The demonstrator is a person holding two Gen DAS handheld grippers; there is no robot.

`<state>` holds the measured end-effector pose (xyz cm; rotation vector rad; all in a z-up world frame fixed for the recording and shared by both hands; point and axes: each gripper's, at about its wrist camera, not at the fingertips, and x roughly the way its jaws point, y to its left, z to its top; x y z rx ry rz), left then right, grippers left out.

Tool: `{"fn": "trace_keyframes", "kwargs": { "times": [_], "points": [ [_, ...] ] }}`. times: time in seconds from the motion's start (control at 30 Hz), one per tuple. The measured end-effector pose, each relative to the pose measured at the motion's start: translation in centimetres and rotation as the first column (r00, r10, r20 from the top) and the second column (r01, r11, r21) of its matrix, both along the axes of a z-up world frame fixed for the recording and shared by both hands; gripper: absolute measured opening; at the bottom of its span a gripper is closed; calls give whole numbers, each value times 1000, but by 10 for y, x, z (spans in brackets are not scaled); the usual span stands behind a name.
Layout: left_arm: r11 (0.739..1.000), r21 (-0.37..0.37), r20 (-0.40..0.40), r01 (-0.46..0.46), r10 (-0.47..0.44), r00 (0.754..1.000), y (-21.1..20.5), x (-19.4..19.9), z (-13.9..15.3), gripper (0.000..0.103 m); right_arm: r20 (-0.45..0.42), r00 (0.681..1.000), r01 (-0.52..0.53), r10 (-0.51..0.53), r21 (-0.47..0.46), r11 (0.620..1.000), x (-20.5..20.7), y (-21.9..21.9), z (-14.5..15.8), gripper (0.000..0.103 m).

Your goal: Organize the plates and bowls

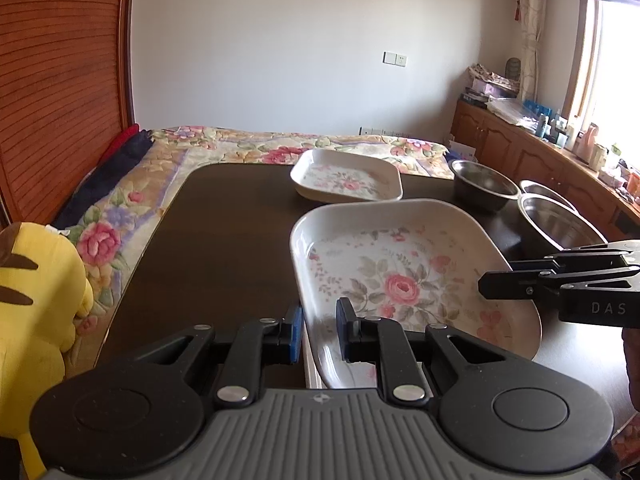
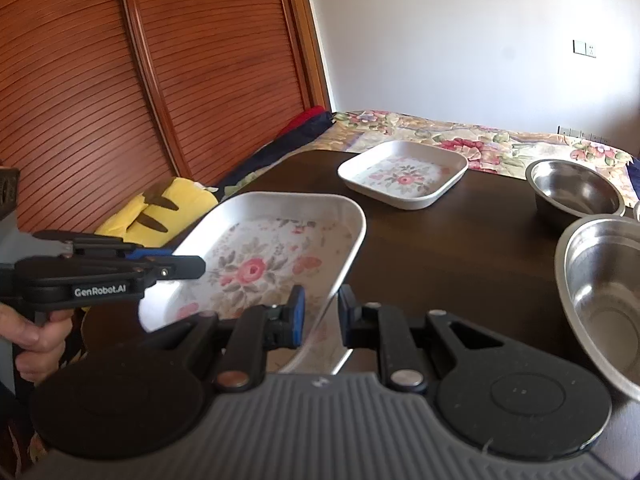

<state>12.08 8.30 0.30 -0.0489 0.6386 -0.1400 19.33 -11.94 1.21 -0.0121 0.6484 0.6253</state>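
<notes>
The dark table (image 1: 224, 240) fills the middle of both views, with a floral bed (image 1: 248, 146) behind it. The near plate (image 1: 400, 276), square with a rose print, sits in the lower centre of each view, raised and tilted off the table between the two grippers. A second plate (image 1: 346, 176) lies flat farther back, and steel bowls (image 1: 484, 184) stand at the right edge.

The left gripper (image 1: 318, 330) straddles the plate's near rim, its jaws a little apart with the rim between them; whether the pads actually press the rim I cannot tell. The right gripper (image 2: 322, 318) holds the opposite rim the same way, and again contact is unclear.

The plate looks stiff, light and glossy (likely melamine, though ceramic cannot be ruled out), so it may slip; the upturned rim is the sensible place to grip, one side each.

Only the right view shows the hand (image 2: 32, 336) on the left gripper's handle, at left; only the left view shows the window (image 1: 616, 68) and a third bowl.
</notes>
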Motion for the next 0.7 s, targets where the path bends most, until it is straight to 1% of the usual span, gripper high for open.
{"fn": "trace_keyframes", "kwargs": {
  "times": [0.4, 0.7],
  "points": [
    [1000, 1, -14, 7, -7, 1000, 0, -16, -7, 19, -21, 1000, -5, 5, 4, 1000, -16, -4, -7, 20],
    [1000, 2, -24, 17, -17, 1000, -1, -15, -12, 19, -33, 999, 2, -2, 4, 1000, -21, -5, -10, 20]
  ]
}}
